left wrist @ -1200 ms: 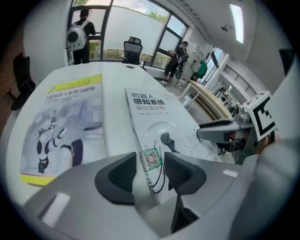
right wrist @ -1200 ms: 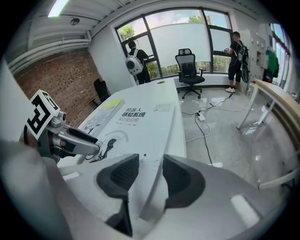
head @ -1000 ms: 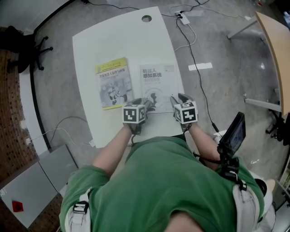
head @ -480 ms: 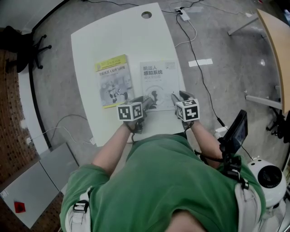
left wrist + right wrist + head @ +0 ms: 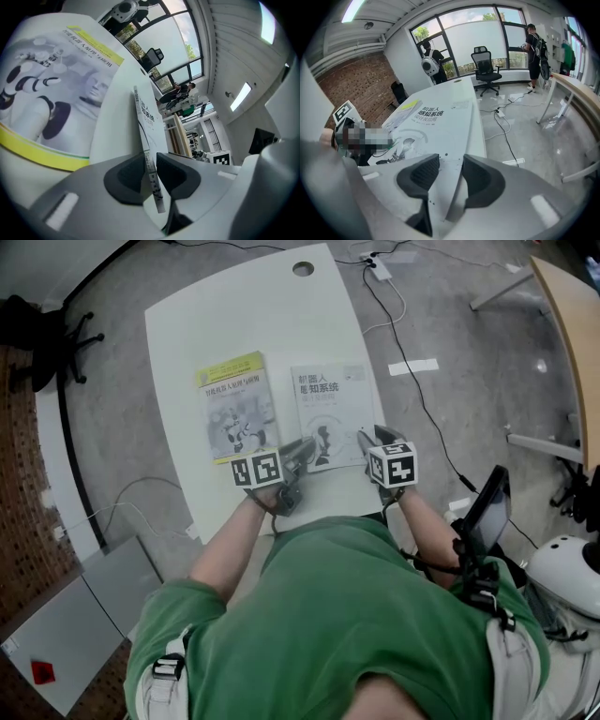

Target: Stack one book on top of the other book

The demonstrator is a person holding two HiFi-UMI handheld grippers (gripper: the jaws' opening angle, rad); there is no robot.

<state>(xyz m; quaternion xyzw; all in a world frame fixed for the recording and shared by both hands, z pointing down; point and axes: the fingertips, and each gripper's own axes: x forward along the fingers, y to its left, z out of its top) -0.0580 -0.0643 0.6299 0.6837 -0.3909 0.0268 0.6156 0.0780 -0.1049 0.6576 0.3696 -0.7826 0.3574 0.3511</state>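
Left gripper (image 5: 306, 447) rolled — fingers just closing on white book (image 5: 328, 401) edge.

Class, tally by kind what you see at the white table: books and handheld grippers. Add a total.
Books: 2 (yellow-covered book, white-covered book)
Grippers: 2 (left gripper, jaws just closing on the white-covered book's edge; right gripper)
Total: 4

Two books lie on one surface (image 5: 253, 324): one yellow book (image 5: 236, 409) and, at its 3 o'clock, one white book (image 5: 328, 414). One wooden table (image 5: 567, 324) stands at 2 o'clock. By the windows are one office chair (image 5: 486, 65) and two people, a backpack wearer (image 5: 430, 63) and a figure in black (image 5: 533, 44).
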